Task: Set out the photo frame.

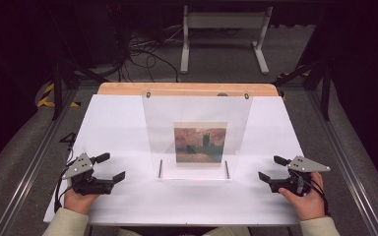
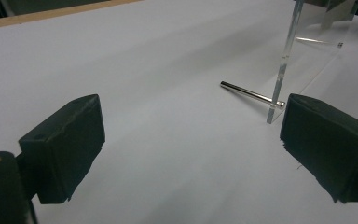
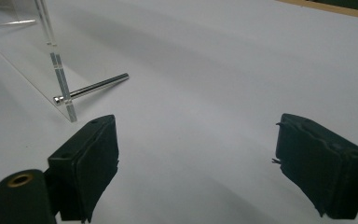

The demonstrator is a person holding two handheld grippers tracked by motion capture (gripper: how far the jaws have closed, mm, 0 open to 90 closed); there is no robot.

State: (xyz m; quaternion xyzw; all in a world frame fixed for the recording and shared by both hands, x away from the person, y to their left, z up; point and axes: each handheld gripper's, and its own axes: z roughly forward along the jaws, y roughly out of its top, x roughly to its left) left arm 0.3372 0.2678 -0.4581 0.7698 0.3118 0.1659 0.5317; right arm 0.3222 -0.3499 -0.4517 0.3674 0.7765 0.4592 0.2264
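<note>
A clear picture frame (image 1: 197,132) stands in the middle of the white surface (image 1: 113,123). It leans back a little. Inside it is a small painting (image 1: 200,144) in orange and dark colors. Two thin metal pins stick out at its bottom; the left pin (image 1: 160,168) and the right pin (image 1: 227,169) hold it up.

The left claw (image 1: 109,167) rests on the surface, a bit away from the frame's left side. Its jaws are wide apart and hold nothing. The right claw (image 1: 271,168) sits on the other side, also wide apart and holding nothing.

This looks like the very start: both claws are ready, and the frame is not touched yet. Next, each claw likely needs to move in to a side edge and close softly, because the clear sheet is thin and could slip or tip.
</note>
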